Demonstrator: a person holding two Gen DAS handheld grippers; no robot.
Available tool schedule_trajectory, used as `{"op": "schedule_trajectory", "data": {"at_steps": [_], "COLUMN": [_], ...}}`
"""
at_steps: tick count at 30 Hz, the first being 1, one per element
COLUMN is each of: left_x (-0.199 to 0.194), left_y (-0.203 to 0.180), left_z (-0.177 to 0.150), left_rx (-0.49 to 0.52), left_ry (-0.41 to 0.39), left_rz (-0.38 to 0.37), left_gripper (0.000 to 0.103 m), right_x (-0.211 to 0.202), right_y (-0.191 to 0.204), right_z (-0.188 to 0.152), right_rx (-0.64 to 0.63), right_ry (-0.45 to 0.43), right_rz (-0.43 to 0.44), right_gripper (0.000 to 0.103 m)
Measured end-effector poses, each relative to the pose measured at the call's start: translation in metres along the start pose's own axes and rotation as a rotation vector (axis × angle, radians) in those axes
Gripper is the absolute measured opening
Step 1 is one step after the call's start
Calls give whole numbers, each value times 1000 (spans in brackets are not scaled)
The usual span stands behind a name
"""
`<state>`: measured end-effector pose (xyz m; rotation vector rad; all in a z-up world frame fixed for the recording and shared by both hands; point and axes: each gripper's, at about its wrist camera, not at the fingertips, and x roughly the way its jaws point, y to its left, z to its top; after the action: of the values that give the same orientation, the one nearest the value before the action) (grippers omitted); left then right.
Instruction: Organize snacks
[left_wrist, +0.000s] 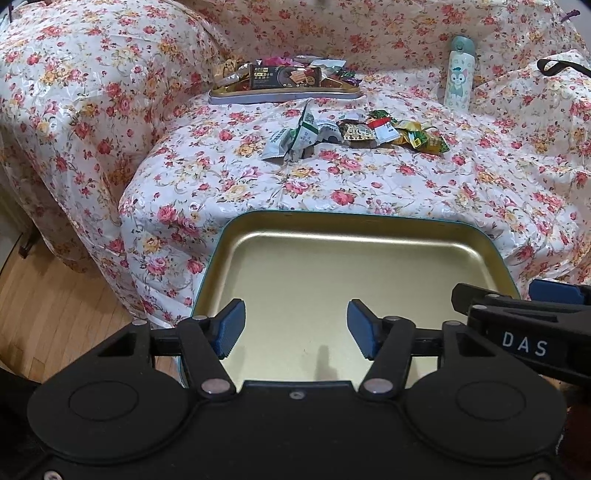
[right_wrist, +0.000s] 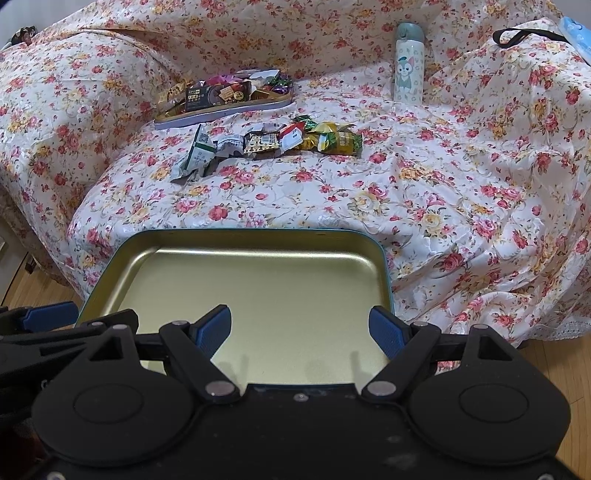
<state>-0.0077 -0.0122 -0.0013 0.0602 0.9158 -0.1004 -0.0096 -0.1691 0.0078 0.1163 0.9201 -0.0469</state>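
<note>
Bottle (right_wrist: 407, 62) — behind loose snacks (right_wrist: 269, 142)

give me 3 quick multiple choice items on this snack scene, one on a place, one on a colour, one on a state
1. Where do the loose snack packets lie?
A. in the near tin
B. on the floral cloth between the two tins
C. on the floor

2. What colour is the inside of the near tin?
A. gold
B. red
C. white

3. What state is the left gripper in?
A. shut on a packet
B. open, holding nothing
C. shut on the bottle

Answers:
1 B, they sit on the floral cloth in front of the far tin that holds snacks.
2 A, its bare bottom shines gold.
3 B, the fingers stand apart with nothing between them.
</note>
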Motion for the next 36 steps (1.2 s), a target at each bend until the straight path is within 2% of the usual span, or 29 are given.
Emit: {"op": "schedule_trajectory", "data": {"at_steps": [12,18,23,28,36], "left_x": [14,19,20,30,65], "left_y": [0,-1,3,9,13], "left_z": [-3,2,19,44,87], "left_rx": [-16,-15,-24,-31,-27], "left_ry": [68,66,8,-36,-59], "left_rz": [32,41,40,36,50], "left_gripper": [64,64,64,64,64], "right_x": [9,18,16,21,46], "right_y": [-1,-4,-11,-15,-24], "right_z": [-3,-2,8,26,74], "right_rx": [-6,-1,21,47,64], "right_ry": [39,54,1,-44,-92], "right_rz": [1,-3,0,40,59], "right_gripper": [85,85,85,85,85]}}
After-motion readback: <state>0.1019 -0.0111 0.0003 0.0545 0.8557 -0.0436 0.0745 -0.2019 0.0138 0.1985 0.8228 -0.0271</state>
